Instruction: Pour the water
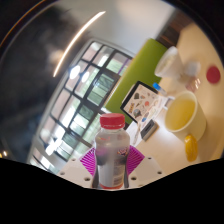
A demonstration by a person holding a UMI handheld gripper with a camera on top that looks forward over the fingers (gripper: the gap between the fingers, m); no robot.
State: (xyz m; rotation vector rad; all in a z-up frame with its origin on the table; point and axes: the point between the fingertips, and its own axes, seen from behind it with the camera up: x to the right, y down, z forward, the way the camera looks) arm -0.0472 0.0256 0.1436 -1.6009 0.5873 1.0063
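Observation:
A clear water bottle [111,155] with a red cap [112,121] and a label stands upright between my fingers. Both magenta pads [89,162] press against its sides, so my gripper [111,172] is shut on it and holds it lifted above the table. Ahead and to the right sits a yellow mug [185,117] with a yellow handle, on the white table [222,152]. The bottle's lower part is hidden behind the housing.
A small printed box or card [140,100] leans just beyond the bottle. A green upright panel [152,60] and a clear plastic container [172,68] stand behind it. A red round object [213,74] lies further right. Large windows [90,95] fill the left.

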